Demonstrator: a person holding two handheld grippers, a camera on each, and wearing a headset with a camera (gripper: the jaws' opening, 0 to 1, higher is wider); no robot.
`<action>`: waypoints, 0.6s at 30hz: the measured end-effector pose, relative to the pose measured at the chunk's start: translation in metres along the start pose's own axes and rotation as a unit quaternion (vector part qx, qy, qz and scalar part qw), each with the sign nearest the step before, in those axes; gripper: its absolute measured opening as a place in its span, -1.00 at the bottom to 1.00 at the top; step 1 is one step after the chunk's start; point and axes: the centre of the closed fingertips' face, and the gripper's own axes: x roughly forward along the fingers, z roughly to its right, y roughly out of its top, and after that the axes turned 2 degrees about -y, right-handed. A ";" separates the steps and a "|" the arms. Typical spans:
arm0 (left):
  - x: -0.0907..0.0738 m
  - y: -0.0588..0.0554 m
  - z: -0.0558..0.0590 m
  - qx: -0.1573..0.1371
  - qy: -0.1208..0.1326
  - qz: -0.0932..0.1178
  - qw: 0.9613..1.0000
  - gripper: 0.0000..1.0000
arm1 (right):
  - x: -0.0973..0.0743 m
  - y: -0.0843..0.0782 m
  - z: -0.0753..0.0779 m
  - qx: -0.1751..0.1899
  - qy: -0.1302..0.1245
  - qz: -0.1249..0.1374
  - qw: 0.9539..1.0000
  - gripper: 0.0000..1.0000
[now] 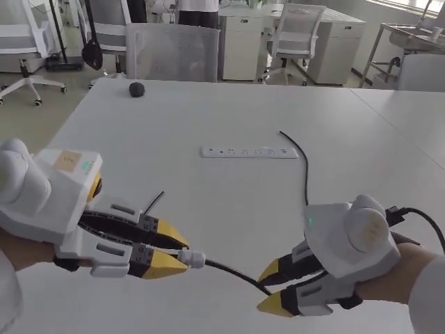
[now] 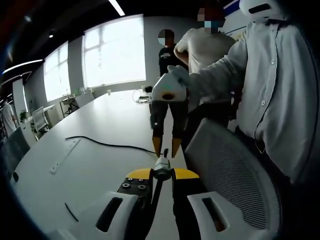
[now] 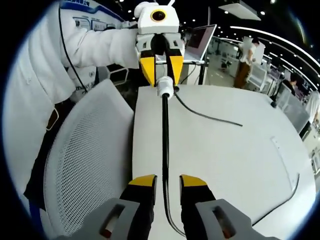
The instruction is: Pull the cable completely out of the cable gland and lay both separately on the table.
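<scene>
In the head view my left gripper point(image 1: 186, 257) sits low on the left, shut on a small white cable gland point(image 1: 194, 259). A black cable point(image 1: 233, 273) leaves the gland and runs right into my right gripper point(image 1: 261, 292). That gripper's yellow jaws stand apart on either side of the cable. The right gripper view shows the cable point(image 3: 165, 145) passing with room to spare between my right gripper point(image 3: 168, 181) jaws, up to the gland point(image 3: 166, 87) in the left gripper point(image 3: 164, 82). From the left gripper view, the gland point(image 2: 161, 170) is pinched at my left gripper point(image 2: 161, 175), and the right gripper point(image 2: 166, 150) faces it.
A white power strip point(image 1: 249, 152) lies mid-table with its black lead point(image 1: 304, 167) trailing to the right. A short black cable piece point(image 1: 154, 202) lies near the left gripper. A dark round object point(image 1: 137, 89) sits far back. Mesh chairs point(image 1: 170, 52) line the far edge.
</scene>
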 end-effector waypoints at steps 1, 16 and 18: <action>0.000 0.000 0.000 0.000 0.000 0.000 1.000 -0.71 | -0.001 0.008 -0.001 -0.006 0.000 0.006 1.000 -0.71; 0.002 0.001 0.002 0.005 0.000 -0.005 1.000 -0.71 | -0.007 0.082 -0.004 -0.045 -0.003 0.074 0.996 -0.85; 0.002 0.001 0.002 0.006 0.000 -0.004 1.000 -0.71 | -0.005 0.083 -0.004 -0.046 -0.003 0.073 0.996 -0.86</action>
